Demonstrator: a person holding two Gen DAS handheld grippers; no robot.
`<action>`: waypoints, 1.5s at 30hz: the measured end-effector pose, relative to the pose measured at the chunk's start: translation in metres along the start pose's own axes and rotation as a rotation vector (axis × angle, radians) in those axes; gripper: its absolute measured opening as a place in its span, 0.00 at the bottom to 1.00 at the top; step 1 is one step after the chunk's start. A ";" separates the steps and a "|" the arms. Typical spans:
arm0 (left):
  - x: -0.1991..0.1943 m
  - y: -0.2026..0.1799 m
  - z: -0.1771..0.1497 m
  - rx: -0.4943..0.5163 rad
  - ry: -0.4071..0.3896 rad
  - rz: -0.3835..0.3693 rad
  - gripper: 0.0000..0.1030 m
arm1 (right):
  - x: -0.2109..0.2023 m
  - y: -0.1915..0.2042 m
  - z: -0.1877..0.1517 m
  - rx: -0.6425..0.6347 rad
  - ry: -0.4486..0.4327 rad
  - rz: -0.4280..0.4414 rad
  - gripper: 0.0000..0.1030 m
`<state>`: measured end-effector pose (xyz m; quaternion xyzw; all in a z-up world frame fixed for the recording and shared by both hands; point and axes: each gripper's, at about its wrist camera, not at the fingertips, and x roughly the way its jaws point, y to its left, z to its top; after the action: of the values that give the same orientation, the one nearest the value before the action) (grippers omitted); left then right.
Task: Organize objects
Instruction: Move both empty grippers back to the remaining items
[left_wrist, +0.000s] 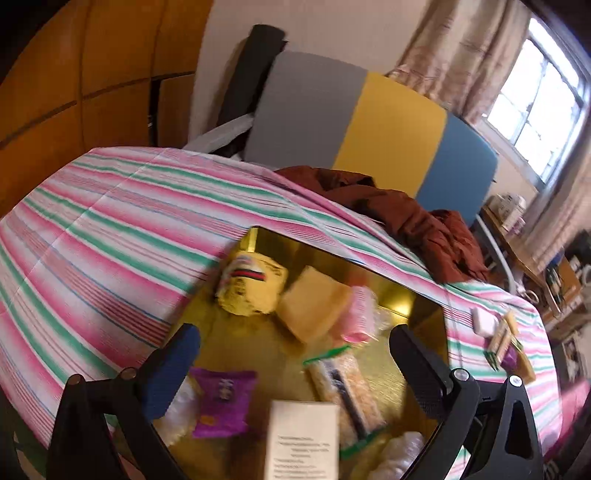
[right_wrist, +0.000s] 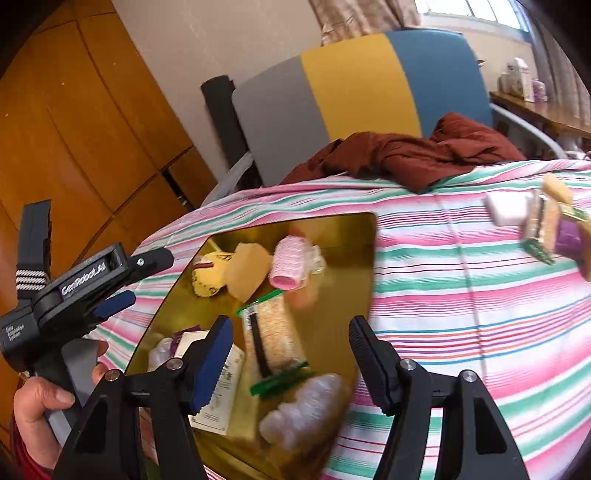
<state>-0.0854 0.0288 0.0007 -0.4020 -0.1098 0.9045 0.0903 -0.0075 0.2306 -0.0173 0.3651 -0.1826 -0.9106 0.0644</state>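
Both my hand-held grippers, left (left_wrist: 295, 373) and right (right_wrist: 291, 363), hang spread and empty over the gold tray (right_wrist: 343, 236) on the striped bed. Loose items (right_wrist: 543, 221) remain at two o'clock; I should reach there slowly, jaws wide.

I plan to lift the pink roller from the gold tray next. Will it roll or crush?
The pink roller is a cylinder lying on its side on the glossy gold tray, so a nudge probably rolls it. It looks hollow and light, likely squashing under a hard pinch. Its textured surface should grip.
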 end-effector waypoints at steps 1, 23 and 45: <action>-0.001 -0.006 -0.002 0.016 -0.002 -0.018 1.00 | -0.003 -0.003 0.000 0.002 -0.009 -0.006 0.64; -0.023 -0.155 -0.063 0.311 0.074 -0.241 1.00 | -0.071 -0.116 -0.028 0.142 -0.139 -0.235 0.64; 0.015 -0.243 -0.124 0.507 0.240 -0.288 1.00 | -0.095 -0.255 -0.023 0.244 -0.166 -0.494 0.64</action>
<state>0.0158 0.2809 -0.0249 -0.4510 0.0749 0.8269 0.3273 0.0814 0.4839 -0.0691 0.3279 -0.2013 -0.8967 -0.2188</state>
